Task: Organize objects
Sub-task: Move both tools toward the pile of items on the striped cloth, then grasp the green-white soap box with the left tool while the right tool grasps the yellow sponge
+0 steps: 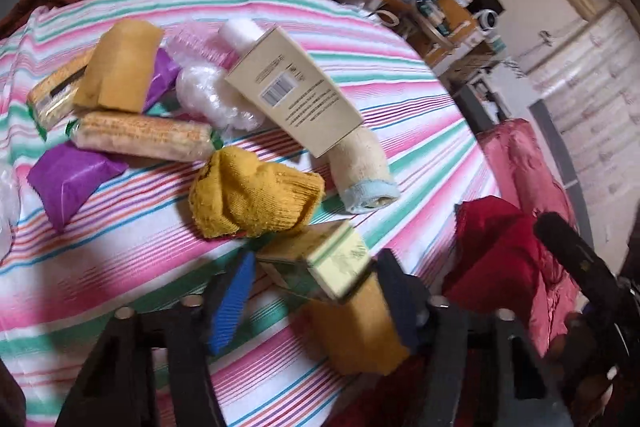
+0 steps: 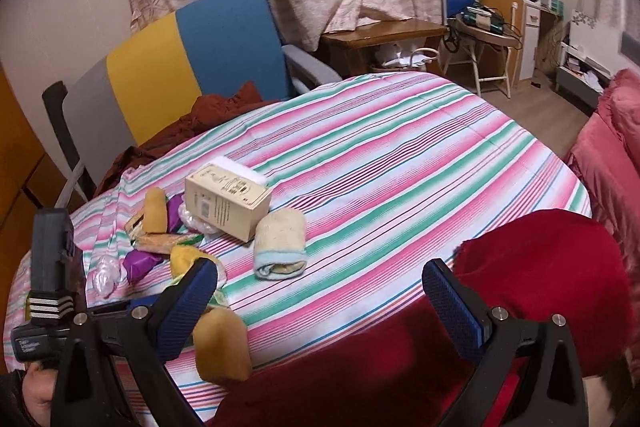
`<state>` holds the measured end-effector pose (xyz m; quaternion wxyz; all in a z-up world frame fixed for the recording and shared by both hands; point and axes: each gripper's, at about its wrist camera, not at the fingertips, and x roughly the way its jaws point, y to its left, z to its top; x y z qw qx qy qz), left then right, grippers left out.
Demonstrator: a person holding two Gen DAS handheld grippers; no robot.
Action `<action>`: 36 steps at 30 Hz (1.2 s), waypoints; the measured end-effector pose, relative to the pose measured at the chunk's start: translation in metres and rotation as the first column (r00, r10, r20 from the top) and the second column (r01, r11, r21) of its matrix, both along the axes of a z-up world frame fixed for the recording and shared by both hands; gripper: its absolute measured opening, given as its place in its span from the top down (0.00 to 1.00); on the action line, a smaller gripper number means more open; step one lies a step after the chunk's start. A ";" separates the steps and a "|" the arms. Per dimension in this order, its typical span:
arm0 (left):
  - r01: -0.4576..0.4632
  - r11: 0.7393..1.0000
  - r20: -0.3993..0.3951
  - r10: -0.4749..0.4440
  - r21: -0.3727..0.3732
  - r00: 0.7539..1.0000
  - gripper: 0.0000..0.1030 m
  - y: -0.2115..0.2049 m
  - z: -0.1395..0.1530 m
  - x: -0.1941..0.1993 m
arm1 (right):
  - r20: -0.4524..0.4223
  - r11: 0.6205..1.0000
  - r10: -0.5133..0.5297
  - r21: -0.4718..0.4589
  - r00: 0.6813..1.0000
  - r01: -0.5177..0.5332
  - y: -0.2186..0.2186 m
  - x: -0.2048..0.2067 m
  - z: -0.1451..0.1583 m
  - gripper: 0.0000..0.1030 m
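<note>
Yellow-green box (image 1: 320, 267) sits pinched in the left tool (image 1: 312, 291) above the striped counter (image 1: 400, 99), apparently lifted for sorting, while the right tool (image 2: 320, 291) hangs spread and empty.

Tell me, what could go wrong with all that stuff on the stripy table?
1. The left hand-held gripper pinches a small green-and-yellow box only near one end; it may twist out.
2. The beige carton leans on the rolled towel and plastic wrap; moving either could topple it.
3. The tan sponge sits by the table's near edge and could get knocked off.
</note>
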<state>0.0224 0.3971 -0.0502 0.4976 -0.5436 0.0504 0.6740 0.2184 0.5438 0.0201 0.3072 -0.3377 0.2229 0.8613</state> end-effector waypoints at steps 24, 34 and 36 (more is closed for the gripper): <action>-0.043 0.998 -0.172 0.049 0.036 0.984 0.68 -0.069 0.005 -0.006 | 0.383 0.946 0.298 0.001 0.874 -0.323 -0.072 -0.078 -0.035 0.02; -0.075 0.994 -0.259 0.092 0.077 0.962 0.68 -0.100 0.026 -0.003 | 0.478 0.931 0.290 0.060 0.829 -0.360 -0.083 -0.094 -0.038 0.02; -0.074 0.993 -0.266 0.096 0.091 0.959 0.68 -0.104 0.031 -0.001 | 0.502 0.923 0.312 0.042 0.807 -0.383 -0.085 -0.100 -0.042 0.02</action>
